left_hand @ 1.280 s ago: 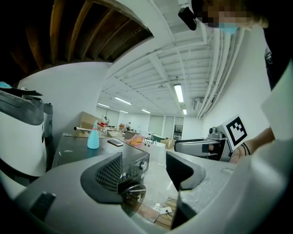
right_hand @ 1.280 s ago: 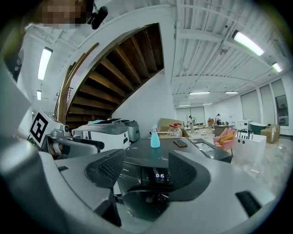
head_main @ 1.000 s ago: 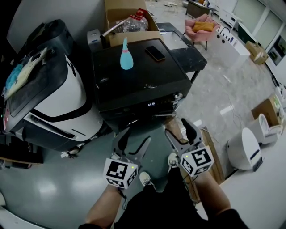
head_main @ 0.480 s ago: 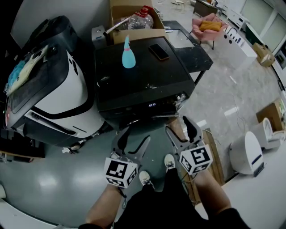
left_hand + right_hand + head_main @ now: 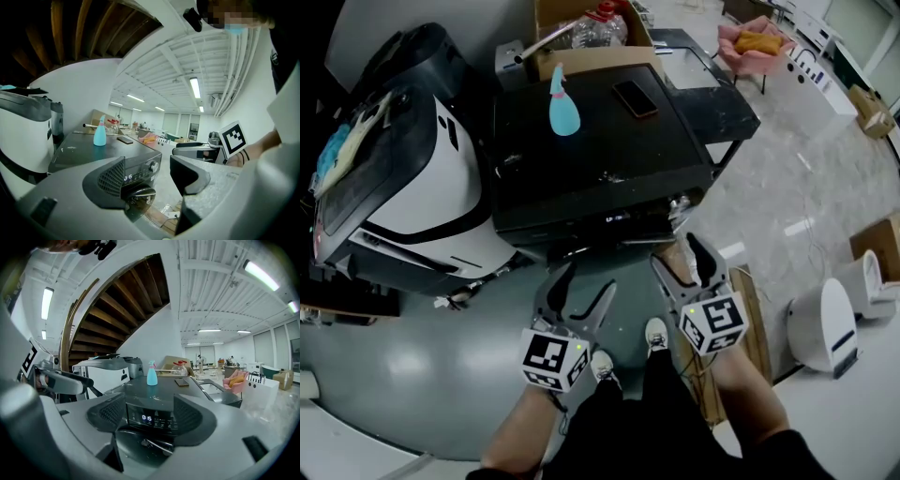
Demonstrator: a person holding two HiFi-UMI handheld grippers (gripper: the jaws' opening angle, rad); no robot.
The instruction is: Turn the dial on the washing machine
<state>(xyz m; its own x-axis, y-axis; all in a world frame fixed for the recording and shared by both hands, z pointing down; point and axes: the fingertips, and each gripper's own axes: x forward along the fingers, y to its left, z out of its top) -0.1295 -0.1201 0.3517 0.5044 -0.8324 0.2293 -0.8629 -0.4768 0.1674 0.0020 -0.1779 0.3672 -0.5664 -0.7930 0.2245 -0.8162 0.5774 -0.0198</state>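
The floor (image 5: 412,375) is glossy grey-green and gives way to pale marbled tile toward 2 o'clock in the head view. At 9 o'clock stands a bulky white-and-black machine (image 5: 403,187). The black washing machine (image 5: 609,150) fills the 12 o'clock part. On its flat top stand a blue spray bottle (image 5: 563,101) and, to the right of that, a phone (image 5: 636,98) lying flat. Behind it is a cardboard box (image 5: 581,56). A pink chair (image 5: 757,47) sits at 1 o'clock and a white rounded appliance (image 5: 820,323) at 4 o'clock.

The left gripper (image 5: 581,289) at 6 o'clock and the right gripper (image 5: 680,258) at 5 o'clock both point at the washer's front and stand apart from it. Each has its jaws spread wide with nothing between them.

The dial (image 5: 679,202) is a small knob at the right end of the front panel, and the head view barely shows it. The left gripper view shows it plainly (image 5: 153,166) beside the lit panel, framed between the left gripper's (image 5: 147,176) jaws. It also shows the right gripper's marker cube (image 5: 233,137) at 3 o'clock and ceiling light strips. The right gripper (image 5: 149,416) view faces the panel square on. Its display (image 5: 146,418) reads 0:15, a wooden stair underside (image 5: 122,305) is at 11 o'clock, and I cannot make out the dial there.
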